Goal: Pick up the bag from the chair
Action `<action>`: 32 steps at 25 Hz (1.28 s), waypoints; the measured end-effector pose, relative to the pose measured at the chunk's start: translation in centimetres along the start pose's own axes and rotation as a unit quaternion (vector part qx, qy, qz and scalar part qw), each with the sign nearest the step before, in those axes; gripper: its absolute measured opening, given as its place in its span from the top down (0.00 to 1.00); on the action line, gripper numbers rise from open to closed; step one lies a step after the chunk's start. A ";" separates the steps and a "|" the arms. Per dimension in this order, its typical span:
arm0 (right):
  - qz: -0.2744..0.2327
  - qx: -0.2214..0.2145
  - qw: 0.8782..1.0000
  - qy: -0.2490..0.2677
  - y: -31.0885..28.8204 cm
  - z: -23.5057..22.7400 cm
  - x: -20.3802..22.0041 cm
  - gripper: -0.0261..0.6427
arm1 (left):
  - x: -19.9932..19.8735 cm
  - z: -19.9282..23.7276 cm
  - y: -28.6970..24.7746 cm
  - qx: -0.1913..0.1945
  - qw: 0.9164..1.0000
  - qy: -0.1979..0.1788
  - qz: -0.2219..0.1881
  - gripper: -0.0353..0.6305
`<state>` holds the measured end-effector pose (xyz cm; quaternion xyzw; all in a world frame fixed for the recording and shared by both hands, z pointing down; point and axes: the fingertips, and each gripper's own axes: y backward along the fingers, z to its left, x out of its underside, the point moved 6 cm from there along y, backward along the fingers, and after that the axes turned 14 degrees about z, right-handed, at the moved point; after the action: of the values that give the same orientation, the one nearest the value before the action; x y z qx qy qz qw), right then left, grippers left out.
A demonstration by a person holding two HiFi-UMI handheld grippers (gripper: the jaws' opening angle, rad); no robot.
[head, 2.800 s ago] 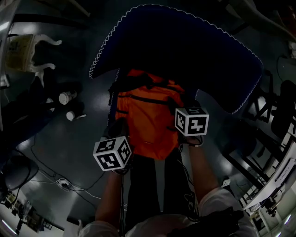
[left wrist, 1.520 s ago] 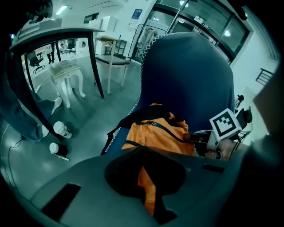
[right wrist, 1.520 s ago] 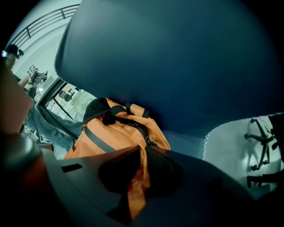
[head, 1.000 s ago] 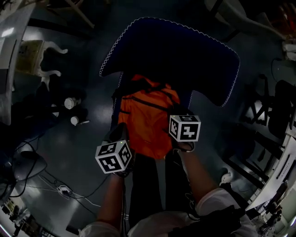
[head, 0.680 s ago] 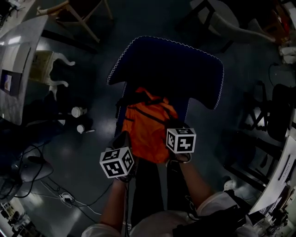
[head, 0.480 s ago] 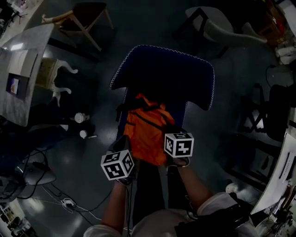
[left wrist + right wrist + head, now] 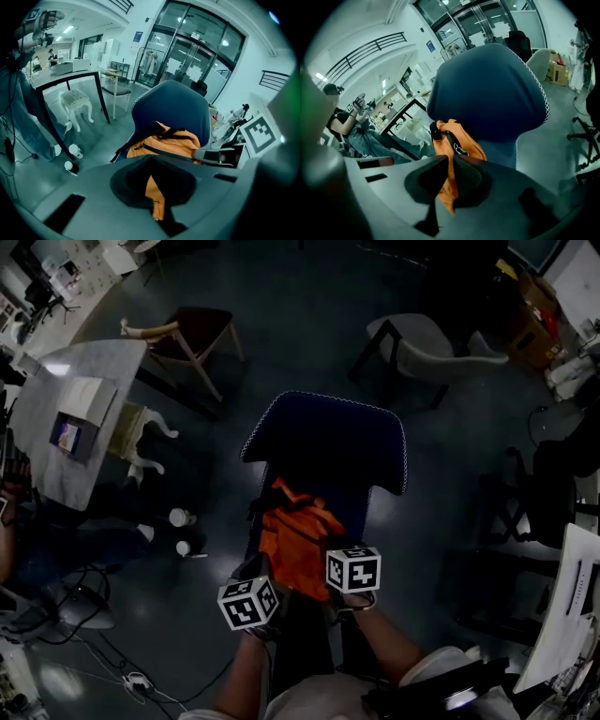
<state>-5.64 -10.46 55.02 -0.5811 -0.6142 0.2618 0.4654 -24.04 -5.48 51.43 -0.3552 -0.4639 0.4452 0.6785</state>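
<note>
An orange bag with black straps hangs in front of a dark blue chair with white stitching along its edge. Both grippers hold the bag's near edge, one at each lower corner. In the head view the left marker cube is at the bag's lower left and the right cube at its lower right. In the left gripper view my left gripper is shut on a fold of the orange bag. In the right gripper view my right gripper pinches the bag's fabric in front of the chair back.
A wooden chair and a pale chair stand beyond the blue one. A grey table and a white stool are at the left. Two cups and cables lie on the floor. Dark office chairs crowd the right.
Both grippers have risen with the bag in them. The chair now looks smaller and farther below, and more of the room shows around it.
</note>
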 end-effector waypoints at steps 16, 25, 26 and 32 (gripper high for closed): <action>-0.071 -0.004 0.995 0.076 11.0 2.3 0.6 0.89 | 1.5 -6.8 6.6 0.008 0.997 0.005 -0.077 0.93; -0.129 0.001 0.987 0.095 19.0 -0.4 0.9 0.89 | 1.0 -13.3 8.9 0.032 0.990 -0.021 -0.137 0.93; -0.135 0.000 0.986 0.096 19.9 -0.6 1.0 0.89 | 1.0 -14.1 9.2 0.035 0.989 -0.022 -0.144 0.93; -0.155 -0.001 0.983 0.095 24.0 -3.0 3.2 0.89 | 3.4 -18.2 10.3 0.042 0.986 -0.027 -0.158 0.93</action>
<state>8.62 -3.55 36.49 -0.5016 -0.6497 0.1299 0.5562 -9.07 0.06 37.50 -0.2362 -0.5135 0.3606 0.7420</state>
